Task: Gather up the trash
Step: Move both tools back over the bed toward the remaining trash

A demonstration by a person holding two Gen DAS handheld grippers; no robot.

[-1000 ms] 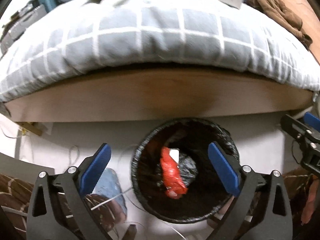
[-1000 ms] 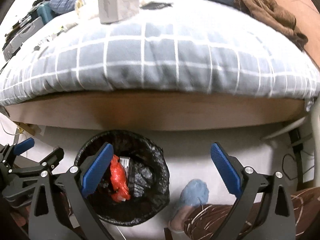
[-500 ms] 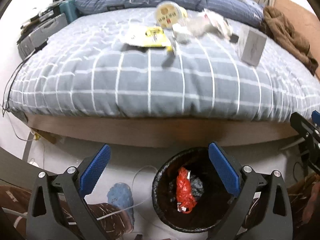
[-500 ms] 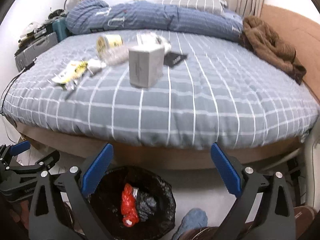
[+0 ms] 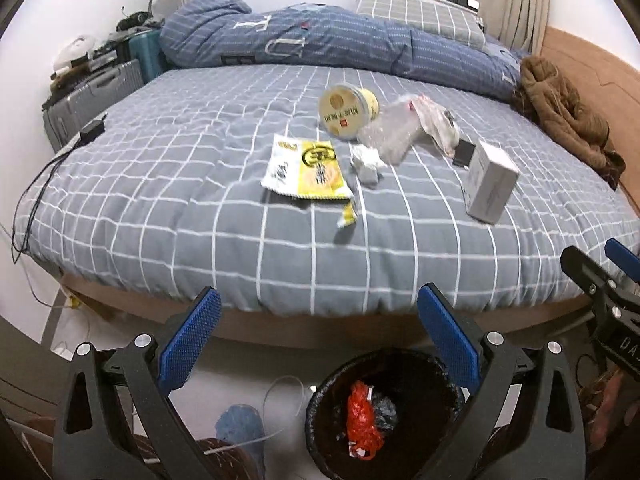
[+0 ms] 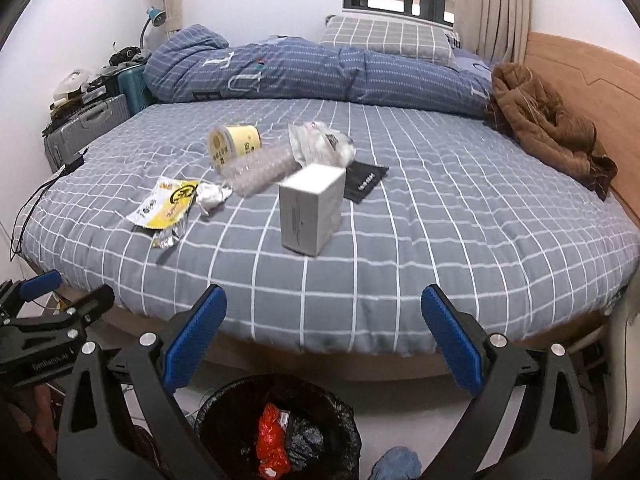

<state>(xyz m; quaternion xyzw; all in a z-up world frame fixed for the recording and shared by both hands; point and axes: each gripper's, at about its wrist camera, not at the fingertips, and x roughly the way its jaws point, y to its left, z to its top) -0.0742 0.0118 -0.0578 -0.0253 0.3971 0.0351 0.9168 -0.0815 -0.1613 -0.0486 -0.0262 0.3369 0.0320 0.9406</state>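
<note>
Even, fairly bright indoor light with soft shadows; fisheye bending and dark vignetted corners; slight motion blur throughout both views.

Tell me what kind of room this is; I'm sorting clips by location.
A bedroom, most likely: a bed with a checked cover, a pillow by the window, and suitcases along the wall.

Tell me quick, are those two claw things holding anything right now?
Left gripper: open, holding nothing.
Right gripper: open, holding nothing.
</note>
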